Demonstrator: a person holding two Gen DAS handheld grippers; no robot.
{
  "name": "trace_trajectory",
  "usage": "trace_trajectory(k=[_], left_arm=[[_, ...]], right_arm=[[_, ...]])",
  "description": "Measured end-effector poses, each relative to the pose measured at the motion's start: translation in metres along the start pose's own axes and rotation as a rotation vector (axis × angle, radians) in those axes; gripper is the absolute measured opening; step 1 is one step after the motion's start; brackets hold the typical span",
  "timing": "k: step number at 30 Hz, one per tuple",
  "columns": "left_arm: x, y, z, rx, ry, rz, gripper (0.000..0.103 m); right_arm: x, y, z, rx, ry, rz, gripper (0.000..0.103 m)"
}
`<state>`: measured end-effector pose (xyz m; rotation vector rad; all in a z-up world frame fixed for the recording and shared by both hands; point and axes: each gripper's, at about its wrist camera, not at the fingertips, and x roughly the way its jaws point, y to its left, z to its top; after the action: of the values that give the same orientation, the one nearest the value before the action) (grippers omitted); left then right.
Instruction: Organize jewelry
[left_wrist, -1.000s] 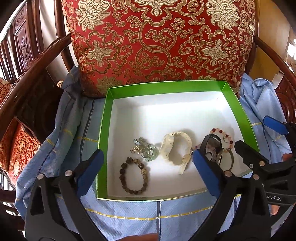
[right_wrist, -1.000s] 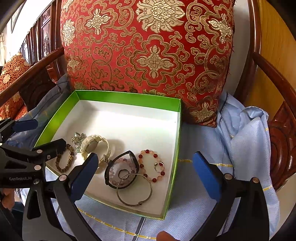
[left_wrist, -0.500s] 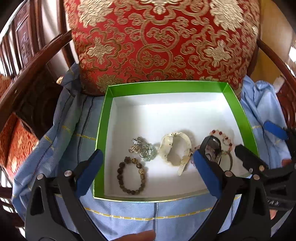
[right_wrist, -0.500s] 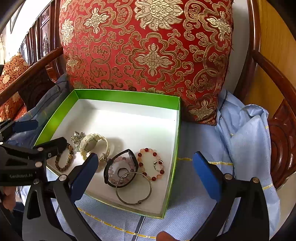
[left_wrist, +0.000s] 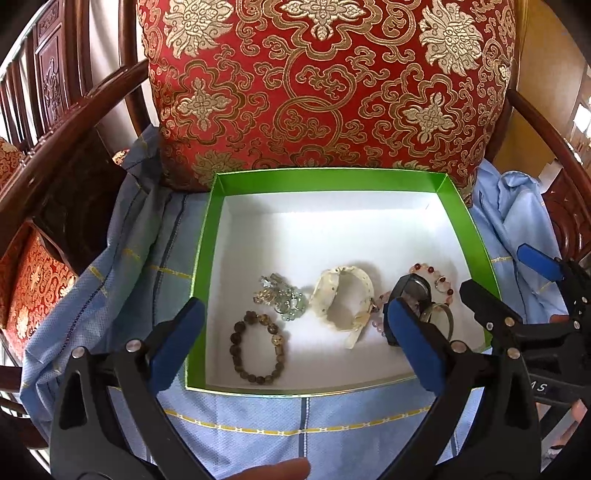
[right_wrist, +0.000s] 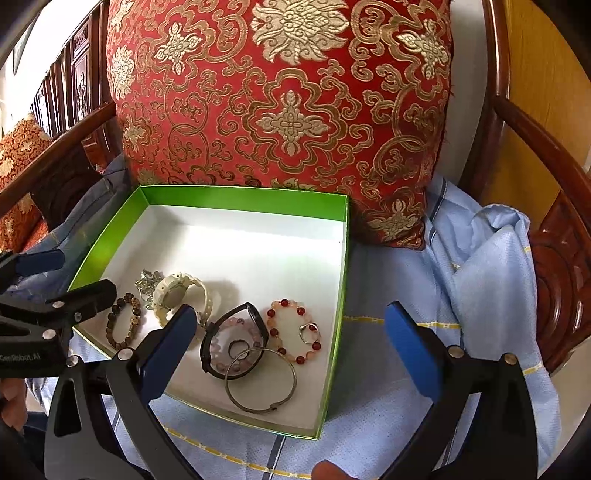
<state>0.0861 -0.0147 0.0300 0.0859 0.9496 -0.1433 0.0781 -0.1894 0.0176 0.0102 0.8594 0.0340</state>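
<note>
A green box with a white floor (left_wrist: 332, 229) (right_wrist: 251, 258) sits on a blue cloth and holds the jewelry. Along its near side lie a brown bead bracelet (left_wrist: 257, 349) (right_wrist: 123, 325), a clear crystal piece (left_wrist: 280, 295), a cream watch (left_wrist: 341, 301) (right_wrist: 181, 291), a black band (right_wrist: 234, 341) over a pink bead bracelet, a silver bangle (right_wrist: 260, 380), a red-and-pink bead bracelet (right_wrist: 293, 332) and a small ring (right_wrist: 308, 328). My left gripper (left_wrist: 291, 347) is open and empty over the box's near edge. My right gripper (right_wrist: 290, 354) is open and empty above the bangle.
A red and gold cushion (left_wrist: 325, 85) leans against the chair back right behind the box. Dark wooden armrests (left_wrist: 55, 147) (right_wrist: 535, 140) stand on both sides. The blue cloth (right_wrist: 491, 266) bunches up at the right.
Both views have shifted slightly. The box sits a little further from both grippers. The jewelry has not moved and both grippers stay open.
</note>
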Motion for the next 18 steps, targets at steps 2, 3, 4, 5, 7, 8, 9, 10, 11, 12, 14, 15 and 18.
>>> trace_trajectory(k=[2, 3, 4, 5, 7, 8, 9, 10, 11, 12, 14, 15, 18], left_arm=[[-0.0002, 0.0011, -0.0004, 0.000, 0.000, -0.004, 0.098], [0.0001, 0.0015, -0.0006, 0.000, 0.002, -0.005, 0.098], [0.0006, 0.0018, -0.0009, 0.001, 0.004, -0.004, 0.098], [0.0010, 0.0014, -0.0011, 0.002, 0.005, -0.003, 0.098], [0.0014, 0.0001, -0.0013, 0.004, 0.006, -0.002, 0.098], [0.0013, -0.0005, -0.0016, 0.005, 0.005, -0.002, 0.098], [0.0013, -0.0008, -0.0018, 0.005, 0.005, -0.003, 0.098], [0.0016, -0.0010, -0.0019, 0.006, 0.006, -0.004, 0.098], [0.0020, -0.0014, -0.0021, 0.005, 0.008, -0.005, 0.098], [0.0025, -0.0016, -0.0022, 0.005, 0.010, -0.006, 0.098], [0.0034, -0.0018, -0.0025, 0.007, 0.012, -0.008, 0.098], [0.0035, -0.0020, -0.0025, 0.009, 0.013, -0.009, 0.098], [0.0038, -0.0033, -0.0028, 0.014, 0.012, -0.004, 0.098]], right_arm=[[0.0006, 0.0013, 0.0003, -0.005, 0.001, 0.001, 0.099], [0.0009, 0.0016, 0.0001, -0.007, 0.002, 0.001, 0.099], [0.0012, 0.0017, 0.0000, -0.010, 0.004, 0.002, 0.099], [0.0014, 0.0016, -0.0002, -0.012, 0.004, -0.001, 0.099], [0.0020, 0.0006, -0.0003, -0.011, 0.006, -0.004, 0.099], [0.0021, 0.0003, -0.0004, -0.009, 0.008, -0.004, 0.099], [0.0024, -0.0003, -0.0005, -0.007, 0.009, -0.004, 0.099], [0.0026, -0.0006, -0.0005, -0.007, 0.011, -0.005, 0.099], [0.0027, -0.0006, -0.0007, -0.007, 0.011, -0.007, 0.099], [0.0026, -0.0006, -0.0009, -0.008, 0.012, -0.009, 0.099], [0.0028, -0.0008, -0.0014, -0.009, 0.014, -0.012, 0.099], [0.0027, -0.0008, -0.0016, -0.009, 0.015, -0.013, 0.099], [0.0030, -0.0016, -0.0022, -0.008, 0.018, -0.015, 0.099]])
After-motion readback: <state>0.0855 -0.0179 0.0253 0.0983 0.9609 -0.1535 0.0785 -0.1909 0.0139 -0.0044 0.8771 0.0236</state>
